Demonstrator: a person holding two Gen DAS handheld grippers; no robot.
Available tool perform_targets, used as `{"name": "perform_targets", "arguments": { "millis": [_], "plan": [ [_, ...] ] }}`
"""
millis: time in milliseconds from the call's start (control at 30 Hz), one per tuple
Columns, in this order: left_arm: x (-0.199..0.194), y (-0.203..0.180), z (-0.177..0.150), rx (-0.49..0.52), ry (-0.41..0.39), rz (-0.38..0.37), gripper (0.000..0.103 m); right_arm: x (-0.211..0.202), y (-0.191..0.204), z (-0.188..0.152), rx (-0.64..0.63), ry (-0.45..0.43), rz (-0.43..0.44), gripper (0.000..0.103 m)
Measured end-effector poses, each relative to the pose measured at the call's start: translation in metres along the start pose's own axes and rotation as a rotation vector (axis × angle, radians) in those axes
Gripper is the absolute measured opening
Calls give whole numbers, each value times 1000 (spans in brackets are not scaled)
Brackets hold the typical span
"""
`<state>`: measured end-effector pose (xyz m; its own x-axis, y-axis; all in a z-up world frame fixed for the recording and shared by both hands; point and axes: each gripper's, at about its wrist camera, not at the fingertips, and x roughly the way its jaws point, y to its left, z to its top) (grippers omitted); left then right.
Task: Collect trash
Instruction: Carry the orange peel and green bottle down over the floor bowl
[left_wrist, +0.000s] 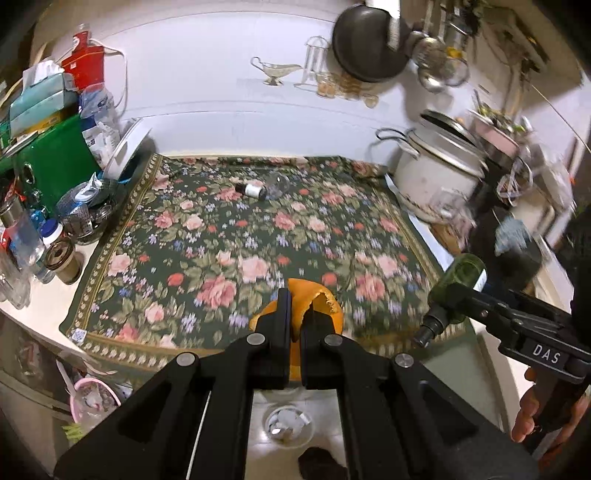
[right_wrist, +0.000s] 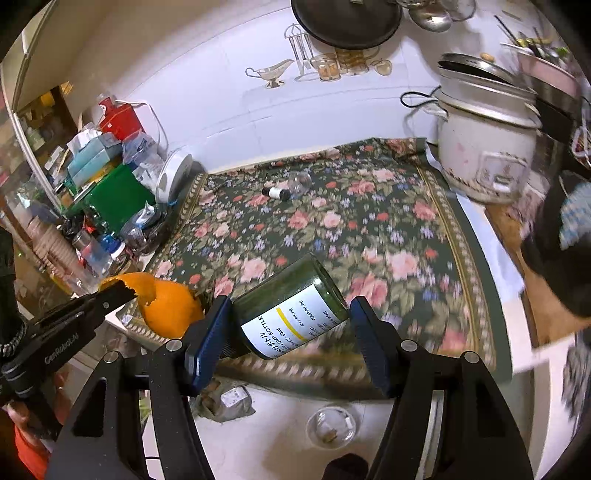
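Observation:
My left gripper (left_wrist: 295, 314) is shut on a piece of orange peel (left_wrist: 327, 306), held over the near edge of the floral cloth (left_wrist: 221, 240). In the right wrist view that peel (right_wrist: 170, 306) hangs from the left gripper (right_wrist: 127, 291) at lower left. My right gripper (right_wrist: 290, 325) is shut on a dark green pump bottle (right_wrist: 291, 310) with a white label, tilted with its base up. From the left wrist view the bottle (left_wrist: 461, 273) sits in the right gripper (left_wrist: 452, 295), with a hand below. A small dark vial (left_wrist: 251, 190) and a clear round lid (left_wrist: 277, 184) lie at the cloth's far side.
A white rice cooker (left_wrist: 436, 173) stands at the right of the cloth. Jars, a green box and tissue packs (left_wrist: 40, 96) crowd the left. Below the counter edge sit a clear cup with scraps (left_wrist: 288, 424) and a pink bowl (left_wrist: 94, 398).

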<state>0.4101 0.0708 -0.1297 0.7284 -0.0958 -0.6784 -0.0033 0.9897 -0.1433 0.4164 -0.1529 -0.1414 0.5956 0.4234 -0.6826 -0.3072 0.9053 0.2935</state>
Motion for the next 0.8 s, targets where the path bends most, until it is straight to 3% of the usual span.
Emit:
{"name": "perform_targets", "arguments": {
  "millis": [267, 467, 800],
  "plan": [
    [-35, 14, -68, 79, 55, -28, 2, -16, 32, -71, 67, 13, -34, 63],
    [-46, 19, -116, 92, 133, -21, 2, -28, 48, -114, 91, 75, -62, 63],
    [-27, 12, -191, 59, 290, -26, 2, -24, 42, -163, 84, 175, -101, 63]
  ]
}}
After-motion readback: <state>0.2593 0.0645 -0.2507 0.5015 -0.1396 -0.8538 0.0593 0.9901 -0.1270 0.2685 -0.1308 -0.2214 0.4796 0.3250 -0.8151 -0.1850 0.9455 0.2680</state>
